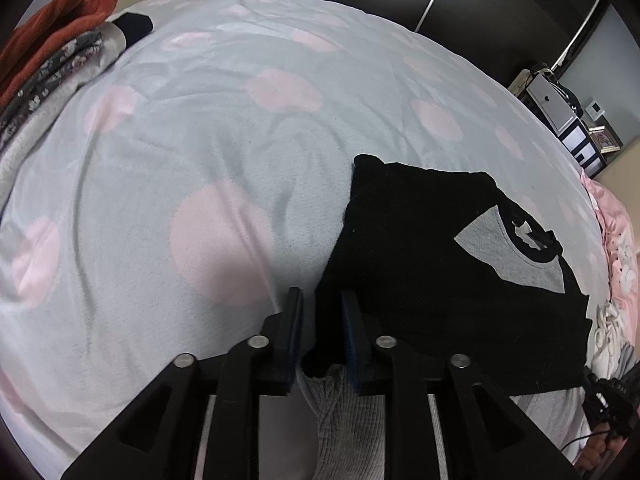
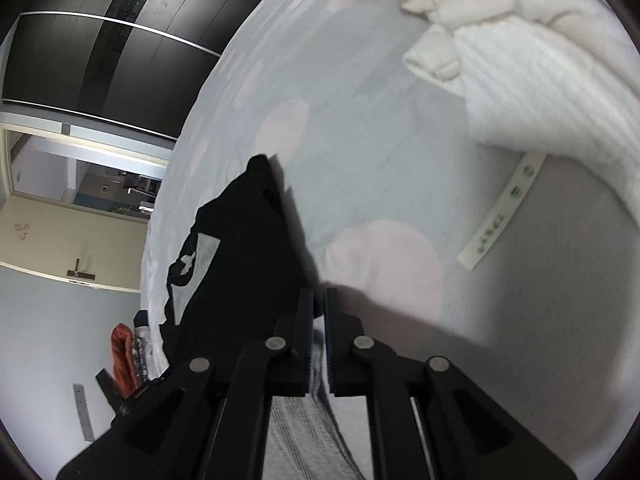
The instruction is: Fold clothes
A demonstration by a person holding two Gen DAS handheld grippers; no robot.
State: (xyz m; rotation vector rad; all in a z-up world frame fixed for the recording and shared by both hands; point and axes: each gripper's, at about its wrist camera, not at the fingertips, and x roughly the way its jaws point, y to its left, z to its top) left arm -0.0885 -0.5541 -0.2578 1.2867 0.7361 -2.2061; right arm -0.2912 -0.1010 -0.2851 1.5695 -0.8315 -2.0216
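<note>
Left wrist view: the left claw [image 1: 320,300] pinches the near corner of the black-and-grey sweater [image 1: 440,260], which lies on the polka-dot bedsheet [image 1: 200,140].

Right wrist view: the right claw [image 2: 318,300] pinches the sweater's [image 2: 240,260] other edge.

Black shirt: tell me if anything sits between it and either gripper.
Nothing visible does. The left gripper and the right gripper are each already shut on the black shirt, which lies on the dotted bedspread.
</note>
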